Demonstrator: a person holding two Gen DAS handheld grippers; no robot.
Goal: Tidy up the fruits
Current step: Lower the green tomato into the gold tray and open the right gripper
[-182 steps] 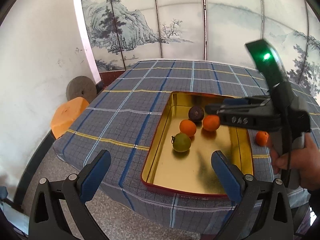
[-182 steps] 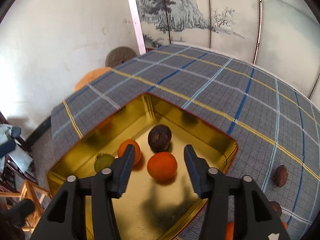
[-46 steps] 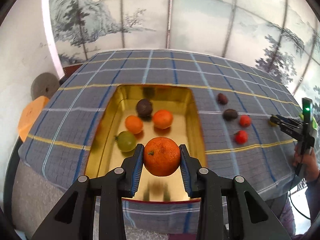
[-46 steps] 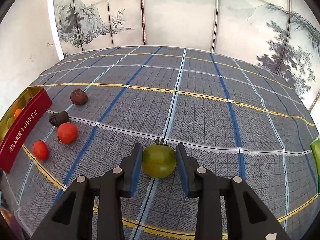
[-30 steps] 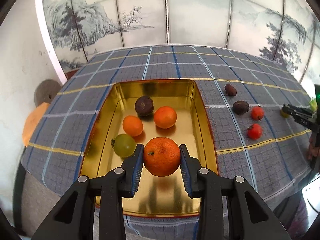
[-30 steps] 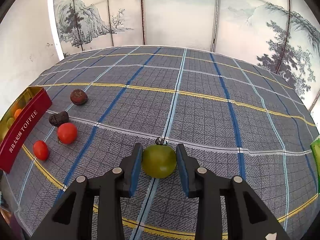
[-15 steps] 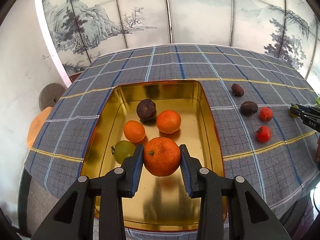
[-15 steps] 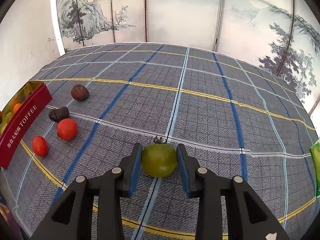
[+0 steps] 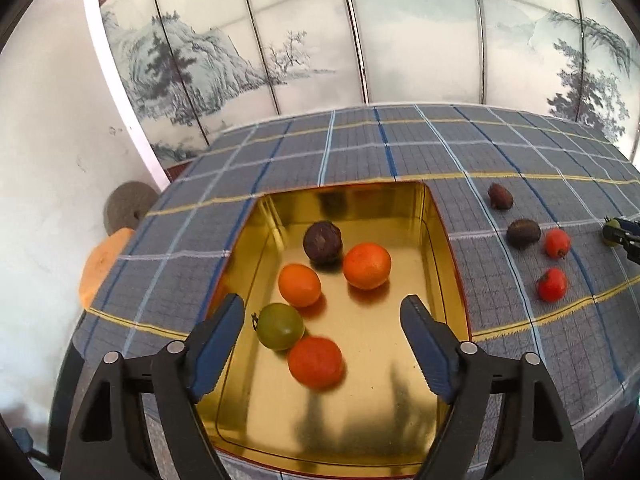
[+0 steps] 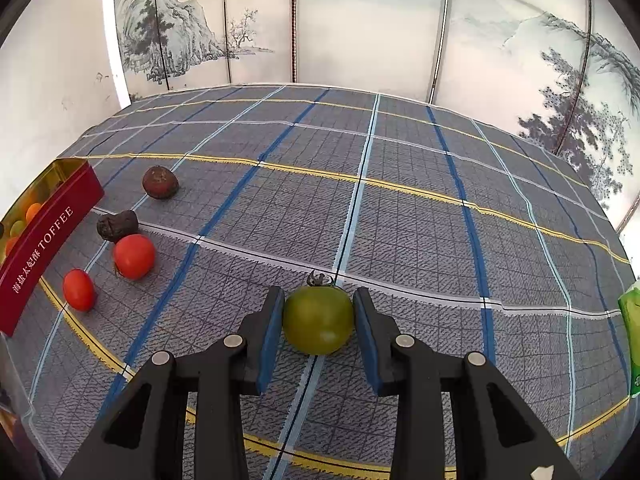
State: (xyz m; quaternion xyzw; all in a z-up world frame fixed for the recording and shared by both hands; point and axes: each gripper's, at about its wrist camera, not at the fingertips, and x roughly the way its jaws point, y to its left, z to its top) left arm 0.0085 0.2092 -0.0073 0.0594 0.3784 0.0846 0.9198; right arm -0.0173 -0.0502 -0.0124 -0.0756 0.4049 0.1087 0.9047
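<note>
Fruit-gathering was midway: the left gripper (image 9: 322,318) hung wide open and empty over the gold tin (image 9: 448,236), while the right gripper (image 10: 318,320) pinched a green tomato (image 10: 318,320) on the cloth, needing a lift tinward.

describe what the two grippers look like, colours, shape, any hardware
Both match: the left gripper and right gripper have matte black angular plastic arms with silver round rivets. The fingers carry flat blue ribbed pads. No cables, sleeves or markings show in either view.
</note>
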